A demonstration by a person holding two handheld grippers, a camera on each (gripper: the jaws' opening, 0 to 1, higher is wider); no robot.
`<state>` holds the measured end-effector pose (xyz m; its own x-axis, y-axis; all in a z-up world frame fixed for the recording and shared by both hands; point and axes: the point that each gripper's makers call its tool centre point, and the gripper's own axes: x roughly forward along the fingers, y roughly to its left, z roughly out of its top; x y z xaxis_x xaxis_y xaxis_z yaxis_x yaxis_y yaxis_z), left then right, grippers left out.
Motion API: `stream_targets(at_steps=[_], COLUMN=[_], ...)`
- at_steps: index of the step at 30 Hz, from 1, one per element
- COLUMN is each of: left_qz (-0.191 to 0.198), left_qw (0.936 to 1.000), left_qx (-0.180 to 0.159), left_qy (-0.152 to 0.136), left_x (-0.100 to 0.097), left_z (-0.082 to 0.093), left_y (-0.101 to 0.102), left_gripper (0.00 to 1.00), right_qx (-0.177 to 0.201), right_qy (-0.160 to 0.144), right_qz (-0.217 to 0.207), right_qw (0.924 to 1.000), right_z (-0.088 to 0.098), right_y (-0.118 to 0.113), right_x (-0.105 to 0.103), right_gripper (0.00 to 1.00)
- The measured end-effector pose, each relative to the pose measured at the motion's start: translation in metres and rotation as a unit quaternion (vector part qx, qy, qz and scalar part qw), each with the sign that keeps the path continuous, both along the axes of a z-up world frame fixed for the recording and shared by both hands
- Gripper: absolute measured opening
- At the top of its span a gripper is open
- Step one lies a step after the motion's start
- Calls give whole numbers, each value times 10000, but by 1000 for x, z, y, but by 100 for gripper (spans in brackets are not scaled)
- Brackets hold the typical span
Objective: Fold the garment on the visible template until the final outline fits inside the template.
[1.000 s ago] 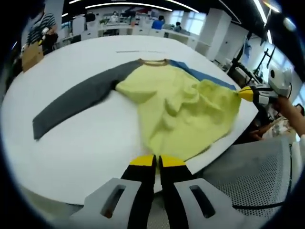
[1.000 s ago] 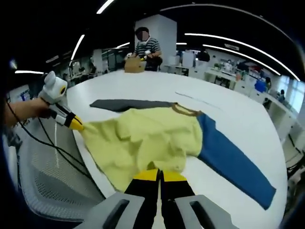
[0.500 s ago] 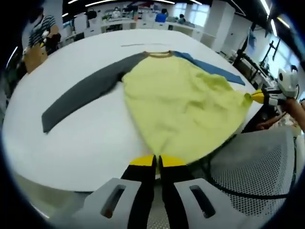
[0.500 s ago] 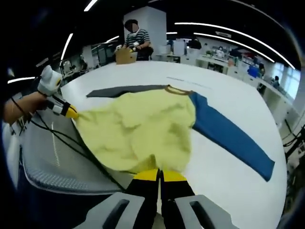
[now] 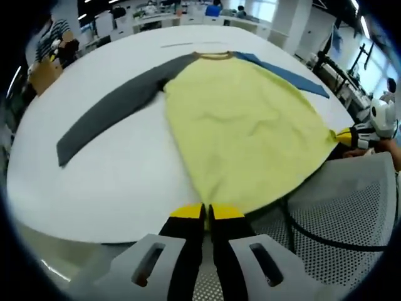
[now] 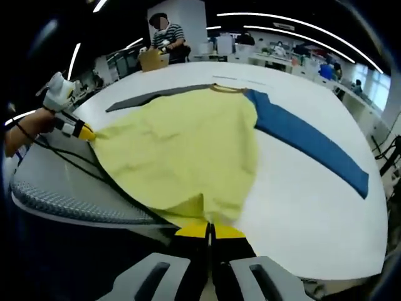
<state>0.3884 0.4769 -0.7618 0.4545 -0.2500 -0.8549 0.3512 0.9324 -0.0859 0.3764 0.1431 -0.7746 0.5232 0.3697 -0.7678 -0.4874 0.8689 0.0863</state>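
Note:
A long-sleeved shirt lies face up on the round white table [image 5: 94, 188]. It has a yellow body [image 5: 244, 125], a grey sleeve [image 5: 113, 113] and a blue sleeve [image 5: 282, 72]. My left gripper [image 5: 207, 213] is shut on one corner of the yellow hem at the table's near edge. My right gripper [image 6: 211, 231] is shut on the other hem corner, and it shows at the right [image 5: 341, 133] of the left gripper view. In the right gripper view the yellow body [image 6: 188, 138] lies stretched between the left gripper [image 6: 84, 132] and the right one. A thin line [image 5: 188, 44] is marked on the table beyond the collar.
A grey mesh chair [image 5: 338, 213] stands right under the hem, with a black cable [image 6: 94, 175] across it. At the table's far side a person [image 6: 160, 31] handles a cardboard box [image 5: 44, 72]. Office desks stand behind.
Both grippers have drawn the hem apart and toward the table's near edge. The rumpled yellow body is now spread flat and smooth, with the hem reaching over the edge above the chair.

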Motion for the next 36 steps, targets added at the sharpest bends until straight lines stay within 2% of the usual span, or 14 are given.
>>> stream_targets(at_steps=[3, 6, 8, 10, 12, 16, 19, 22, 26, 32, 36], left_qz=[-78, -146, -222, -276, -342, -429, -490, -623, -690, -869, -1118], left_qw=[9999, 9999, 9994, 9985, 9976, 9946, 9902, 9865, 9848, 9817, 9801], left_qx=[80, 8, -153, -292, -383, -537, -698, -644, -651, -772, -815], left_qy=[29, -58, -226, -368, -470, -778, -1107, -1374, -1452, -1511, -1422], left_x=[-1, 3, 10, 15, 19, 31, 45, 60, 75, 98, 110], left_z=[-1, 4, 11, 17, 21, 35, 53, 70, 79, 89, 92], left_y=[2, 0, -4, -7, -8, -9, -11, -10, -8, -12, -19], left_gripper=[4, 11, 21, 31, 41, 54, 64, 74, 80, 87, 91], right_qx=[41, -6, 83, 152, 177, 237, 269, 364, 302, 471, 376], right_qy=[213, 107, 119, 135, 31, -118, -223, -376, -491, -629, -647], right_qz=[23, -23, -55, 36, 119, 271, 354, 427, 529, 506, 615], right_qw=[9998, 9999, 9999, 9998, 9998, 9993, 9988, 9977, 9969, 9956, 9953], right_z=[1, 11, 18, 23, 29, 45, 55, 66, 72, 80, 79], right_y=[1, -3, -4, -2, -1, 0, 0, 0, -3, -7, -9], right_x=[-7, -6, -4, -2, 3, 17, 29, 47, 67, 102, 119], right_gripper=[0, 0, 8, 22, 32, 47, 57, 64, 69, 82, 83])
